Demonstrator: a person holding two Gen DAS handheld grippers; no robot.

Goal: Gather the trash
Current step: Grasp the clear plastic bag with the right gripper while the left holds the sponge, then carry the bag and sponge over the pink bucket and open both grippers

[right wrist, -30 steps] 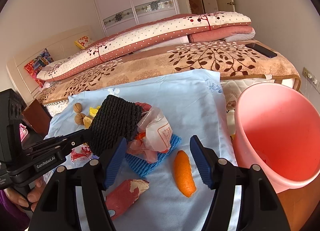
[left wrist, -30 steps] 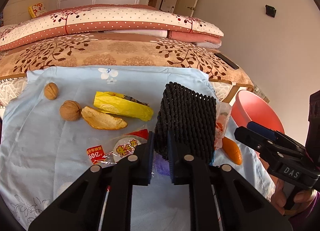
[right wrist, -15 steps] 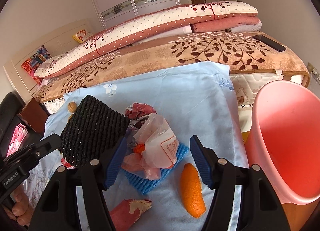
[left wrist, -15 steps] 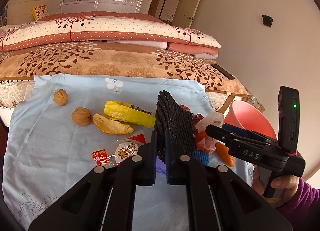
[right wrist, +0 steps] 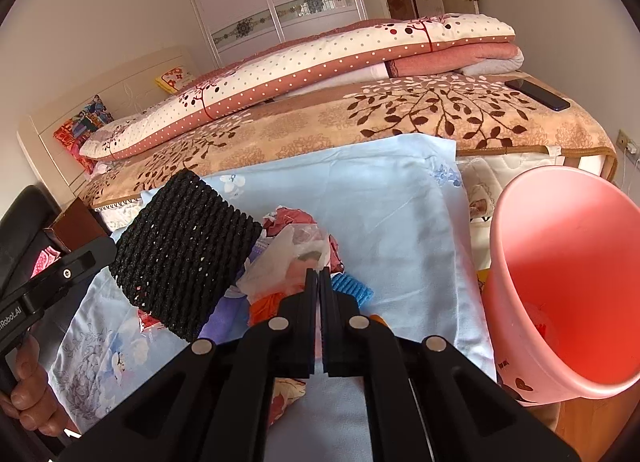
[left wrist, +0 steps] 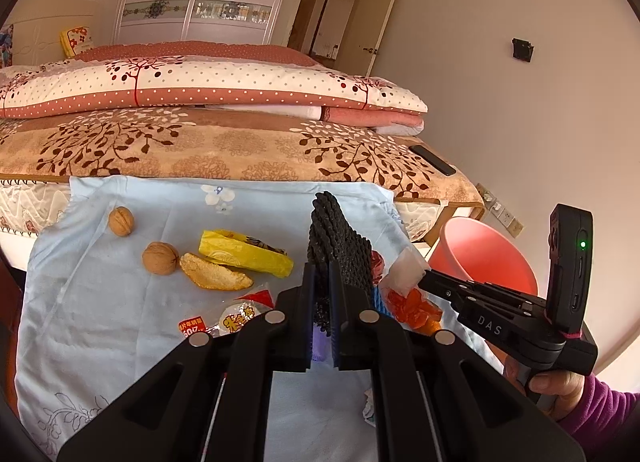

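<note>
My left gripper (left wrist: 322,286) is shut on a black foam net sleeve (left wrist: 336,246) and holds it above the blue cloth; it also shows in the right wrist view (right wrist: 184,258). My right gripper (right wrist: 319,278) is shut on a clear plastic bag (right wrist: 288,258) with orange bits inside, also seen in the left wrist view (left wrist: 404,282). A pink bucket (right wrist: 568,286) stands to the right. On the cloth lie two walnuts (left wrist: 160,258), an orange peel (left wrist: 216,278), a yellow wrapper (left wrist: 244,254) and a red-white wrapper (left wrist: 228,318).
The blue cloth (left wrist: 100,322) covers a low surface against a bed (left wrist: 200,142) with folded quilts. A phone (right wrist: 536,94) lies on the bed's right edge. A blue foam net (right wrist: 352,290) and a crumpled red wrapper (right wrist: 292,218) lie under the bag.
My right gripper has shut on the plastic bag; it was open before. My left gripper has lifted the black net sleeve higher and turned it edge-on.
</note>
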